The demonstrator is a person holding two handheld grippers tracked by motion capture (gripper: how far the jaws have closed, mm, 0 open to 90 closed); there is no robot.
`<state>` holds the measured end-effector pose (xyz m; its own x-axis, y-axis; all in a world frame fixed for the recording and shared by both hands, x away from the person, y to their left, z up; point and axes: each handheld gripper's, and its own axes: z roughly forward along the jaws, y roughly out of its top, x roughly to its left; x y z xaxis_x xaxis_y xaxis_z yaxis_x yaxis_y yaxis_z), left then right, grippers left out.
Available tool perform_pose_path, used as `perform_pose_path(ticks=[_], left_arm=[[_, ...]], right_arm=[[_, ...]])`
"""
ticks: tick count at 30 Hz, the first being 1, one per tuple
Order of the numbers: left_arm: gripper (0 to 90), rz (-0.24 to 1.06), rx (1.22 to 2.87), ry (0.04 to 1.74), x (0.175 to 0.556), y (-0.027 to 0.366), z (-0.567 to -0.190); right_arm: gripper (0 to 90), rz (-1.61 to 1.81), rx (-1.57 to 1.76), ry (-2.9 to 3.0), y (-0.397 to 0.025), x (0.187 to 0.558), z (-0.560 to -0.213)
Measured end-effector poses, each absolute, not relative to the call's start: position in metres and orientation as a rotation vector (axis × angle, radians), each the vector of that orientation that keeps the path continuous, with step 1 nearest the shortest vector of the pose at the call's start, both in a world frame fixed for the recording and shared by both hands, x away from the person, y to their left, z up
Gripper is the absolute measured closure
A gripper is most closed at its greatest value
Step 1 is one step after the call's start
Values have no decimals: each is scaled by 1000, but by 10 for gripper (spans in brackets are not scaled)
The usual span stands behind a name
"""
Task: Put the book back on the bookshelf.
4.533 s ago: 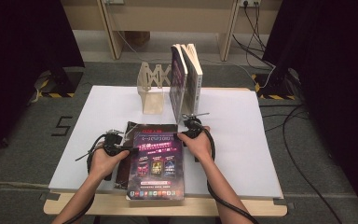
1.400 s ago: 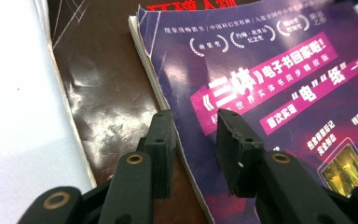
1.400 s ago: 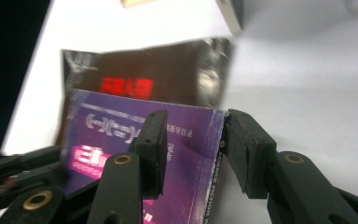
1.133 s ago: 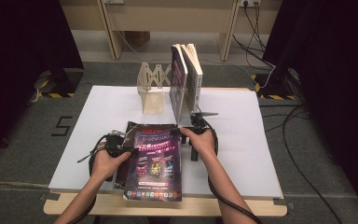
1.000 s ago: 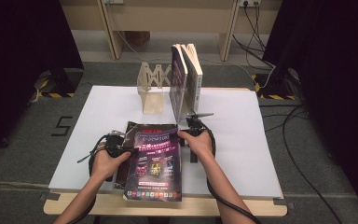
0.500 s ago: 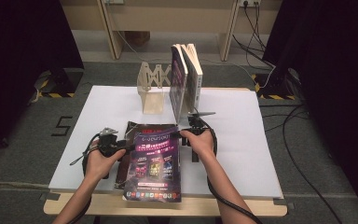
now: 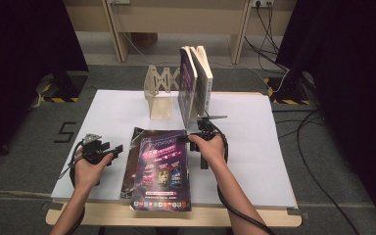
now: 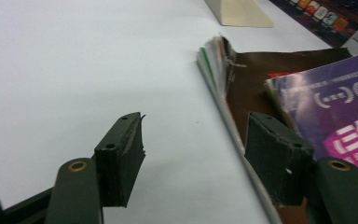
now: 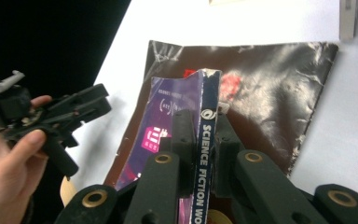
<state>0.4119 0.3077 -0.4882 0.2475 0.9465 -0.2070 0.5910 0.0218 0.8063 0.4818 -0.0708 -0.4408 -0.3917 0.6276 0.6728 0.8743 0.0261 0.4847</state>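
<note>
Both forearms are showing bare, no sleeves. The left gripper (image 7: pixel 111 149) and right gripper (image 7: pixel 196 137) are looking black (dark green up close), with brass-ringed rivets, flat screwed-on pads, trailing black cables, maybe a grey plate on the left.

Wooden bookend (image 7: pixel 159 93) on white table (image 7: pixel 254 147); cables (image 7: pixel 318 161) across grey floor (image 7: pixel 24 132).

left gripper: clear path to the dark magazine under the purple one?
Probably yes. The left gripper is open beside the dark magazine's left edge, bare table between them and nothing in the way. The purple magazine, clamped at its spine by the right gripper, leaves that edge exposed.
</note>
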Motion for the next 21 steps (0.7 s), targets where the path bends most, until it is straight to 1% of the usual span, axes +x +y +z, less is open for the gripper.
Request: perform_pose_path(ticks=[6,12,21], left_arm=[[359,575,1656,1448,411,312,-497],[363,580,1632,1456,411,314,-501],[371,600,1613,1432,407,315,-501]], right_arm=[[842,-1358,-1528,-2062,-72,475,-424],[843,-1434,-1484,-2104,-73,466,-403],[843,-1490,-1449,-2162,-73,458,-386]])
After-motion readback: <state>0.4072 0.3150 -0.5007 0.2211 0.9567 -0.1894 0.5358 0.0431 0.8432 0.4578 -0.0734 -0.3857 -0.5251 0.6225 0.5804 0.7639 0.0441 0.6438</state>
